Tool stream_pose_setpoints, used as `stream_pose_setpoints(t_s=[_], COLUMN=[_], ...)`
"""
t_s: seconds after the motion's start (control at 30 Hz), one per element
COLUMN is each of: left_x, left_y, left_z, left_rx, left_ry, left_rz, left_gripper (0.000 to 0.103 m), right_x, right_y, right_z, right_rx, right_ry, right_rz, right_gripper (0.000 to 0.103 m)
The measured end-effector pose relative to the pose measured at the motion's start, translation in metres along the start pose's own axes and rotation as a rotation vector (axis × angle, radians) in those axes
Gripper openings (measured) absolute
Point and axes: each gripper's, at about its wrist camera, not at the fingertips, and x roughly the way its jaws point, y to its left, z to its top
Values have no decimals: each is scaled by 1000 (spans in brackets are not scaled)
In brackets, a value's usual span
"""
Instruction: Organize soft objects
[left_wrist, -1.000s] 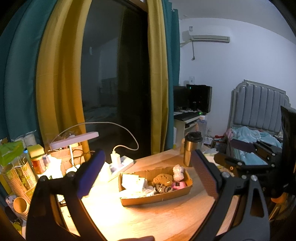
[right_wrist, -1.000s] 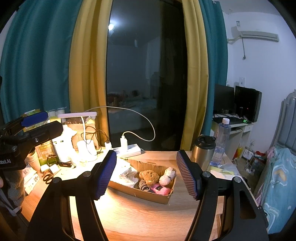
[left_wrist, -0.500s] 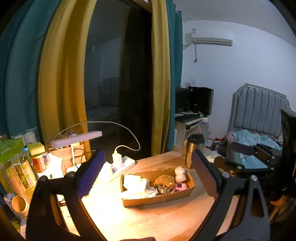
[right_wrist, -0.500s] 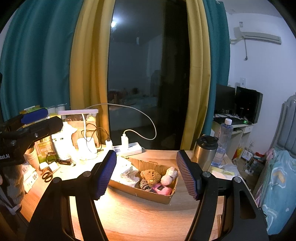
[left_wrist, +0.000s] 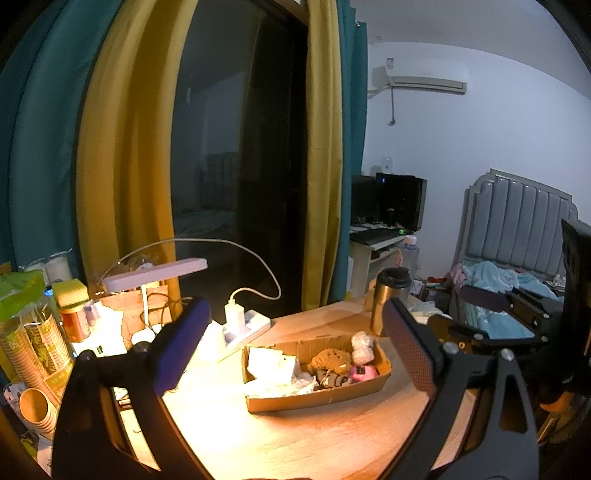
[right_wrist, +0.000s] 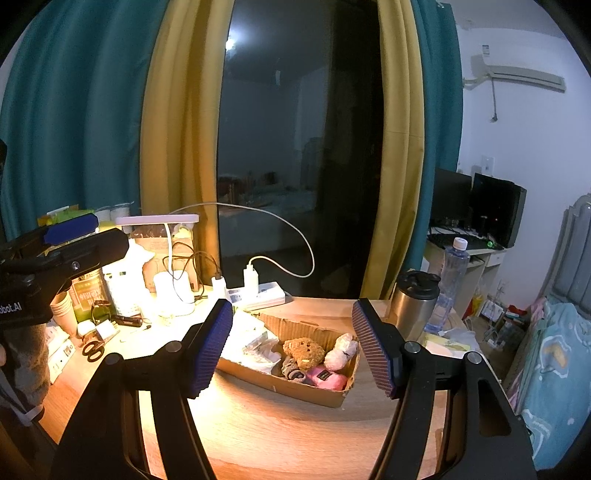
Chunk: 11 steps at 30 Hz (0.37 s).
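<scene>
The cardboard tray (right_wrist: 295, 384) sits on the wooden surface (right_wrist: 280, 435) ahead of both tongs, well apart from their tips. Seen along the right tongs (right_wrist: 291, 347), it lies between the two pads and slightly past them, toward twelve o'clock; seen along the left tongs (left_wrist: 295, 349), it also falls in the gap, a little toward one o'clock. Both tongs stand open with nothing between the pads, touching nothing, hovering above the surface. The left tongs' pads are a smooth blue on one finger and a cross-hatched reddish-brown on the other; the right tongs' pads are ribbed blue. The tray is a shallow, long corrugated box with a ragged far wall. Inside, at its three o'clock end, are the soft things: a nubbly brown plush toy (right_wrist: 303, 352), a white fluffy plush (right_wrist: 341, 350) leaning by the end wall, a pink soft item (right_wrist: 325, 377) and a grey-and-dark striped one (right_wrist: 291, 369) just beside it. The nine o'clock end holds crumpled white packets (right_wrist: 255, 345). Beyond the tray, a steel tumbler (right_wrist: 413, 306) with a black lid stands upright at two o'clock, a white power strip (right_wrist: 258, 293) at eleven o'clock, and a lit desk lamp (right_wrist: 159, 221) glows over the clutter at ten o'clock.
</scene>
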Motion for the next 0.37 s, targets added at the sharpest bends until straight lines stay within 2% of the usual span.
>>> stream_pose_setpoints(t_s=[0.37], left_x=[12], left_y=[-1], left_z=[-3], left_rx=[17], left_ry=[25], left_rz=[-6], left_gripper=[95], right_x=[20], right_y=[-16], right_z=[-7], right_rx=[21], right_ry=[35], right_rz=[2], right_gripper=[71])
